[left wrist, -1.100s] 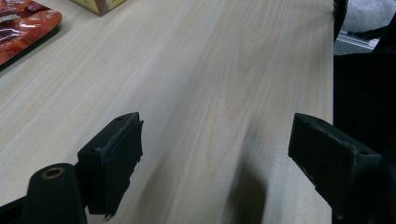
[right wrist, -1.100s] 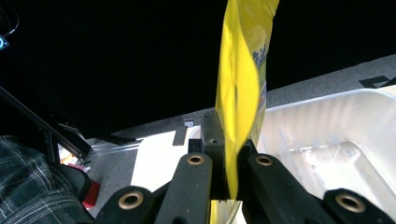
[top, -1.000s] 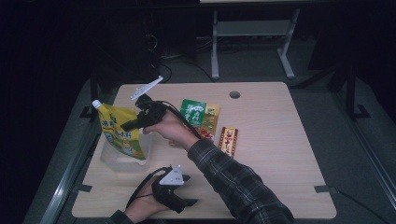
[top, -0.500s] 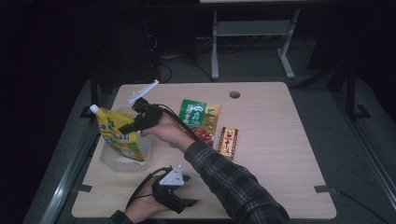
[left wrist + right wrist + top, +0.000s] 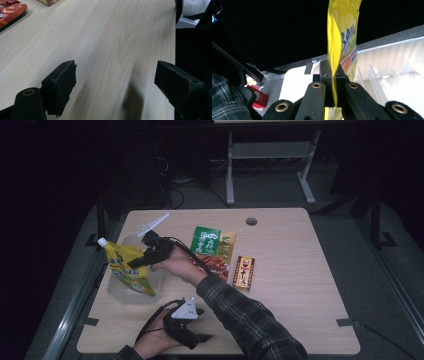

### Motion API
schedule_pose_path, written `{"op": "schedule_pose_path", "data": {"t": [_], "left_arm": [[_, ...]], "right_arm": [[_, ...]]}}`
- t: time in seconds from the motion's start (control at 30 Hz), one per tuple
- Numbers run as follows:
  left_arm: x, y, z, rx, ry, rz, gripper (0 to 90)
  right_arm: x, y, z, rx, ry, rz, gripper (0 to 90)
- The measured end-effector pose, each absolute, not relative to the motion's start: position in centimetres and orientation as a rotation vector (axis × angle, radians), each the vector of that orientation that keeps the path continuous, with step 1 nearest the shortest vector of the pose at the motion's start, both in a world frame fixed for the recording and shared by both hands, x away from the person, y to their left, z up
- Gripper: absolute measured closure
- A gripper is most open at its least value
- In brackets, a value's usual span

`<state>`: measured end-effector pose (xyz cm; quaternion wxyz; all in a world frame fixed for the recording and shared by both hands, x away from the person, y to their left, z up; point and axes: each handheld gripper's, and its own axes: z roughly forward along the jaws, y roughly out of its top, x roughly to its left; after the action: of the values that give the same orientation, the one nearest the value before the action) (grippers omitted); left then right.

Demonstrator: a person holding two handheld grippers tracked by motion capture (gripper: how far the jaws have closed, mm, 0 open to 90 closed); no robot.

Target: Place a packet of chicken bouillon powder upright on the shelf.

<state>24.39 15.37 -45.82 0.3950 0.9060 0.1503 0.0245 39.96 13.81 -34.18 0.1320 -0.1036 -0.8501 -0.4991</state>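
Note:
A yellow spouted pouch (image 5: 129, 268) with a white cap hangs tilted, its lower end down inside a clear plastic bin (image 5: 122, 293) at the table's left edge. My right gripper (image 5: 135, 263) is shut on the pouch from the right side. In the right gripper view the black jaws pinch the yellow pouch (image 5: 342, 47) edge-on, with the bin's white ribbed wall (image 5: 392, 65) behind. My left gripper (image 5: 202, 338) rests near the table's front edge, held by a hand. Its fingers (image 5: 60, 85) stand wide apart over bare wood with nothing between them.
A green and orange snack packet (image 5: 212, 248) lies at the table's middle, and a small brown and red box (image 5: 244, 272) just right of it. A round cable hole (image 5: 251, 221) sits near the far edge. The table's right half is bare wood.
The right gripper has lowered the pouch a little and shifted it left, so the pouch's bottom now sits deeper in the bin. The left gripper has stayed put.

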Motion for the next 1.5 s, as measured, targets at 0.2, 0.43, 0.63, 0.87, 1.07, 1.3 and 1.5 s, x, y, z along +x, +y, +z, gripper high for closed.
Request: {"op": "schedule_pose_path", "data": {"t": [0.2,0.43,0.63,0.87,1.07,1.3,1.5], "left_arm": [[24.4,15.4,-45.8,2.301,0.381,0.052,17.0],[24.4,15.3,-45.9,2.297,0.380,0.043,17.0],[24.3,15.3,-45.9,2.295,0.383,0.036,17.0],[24.4,15.3,-45.9,2.294,0.386,0.034,17.0],[24.5,15.4,-45.9,2.306,0.364,0.059,17.0],[24.6,15.4,-45.8,2.306,0.365,0.056,17.0],[24.6,15.5,-45.9,2.304,0.373,0.038,17.0]], "right_arm": [[39.9,14.0,-34.9,-0.302,-2.475,-1.422,89.9],[39.7,14.0,-35.6,-0.290,-2.521,-1.391,89.6],[39.4,13.8,-35.6,-0.267,-2.567,-1.385,89.1],[39.1,13.9,-36.1,-0.277,-2.518,-1.390,89.5],[38.7,14.5,-36.2,-0.263,-2.513,-1.391,89.4],[38.6,14.9,-36.2,-0.275,-2.509,-1.392,88.9],[38.4,14.3,-35.7,-0.255,-2.560,-1.390,72.3]]}}
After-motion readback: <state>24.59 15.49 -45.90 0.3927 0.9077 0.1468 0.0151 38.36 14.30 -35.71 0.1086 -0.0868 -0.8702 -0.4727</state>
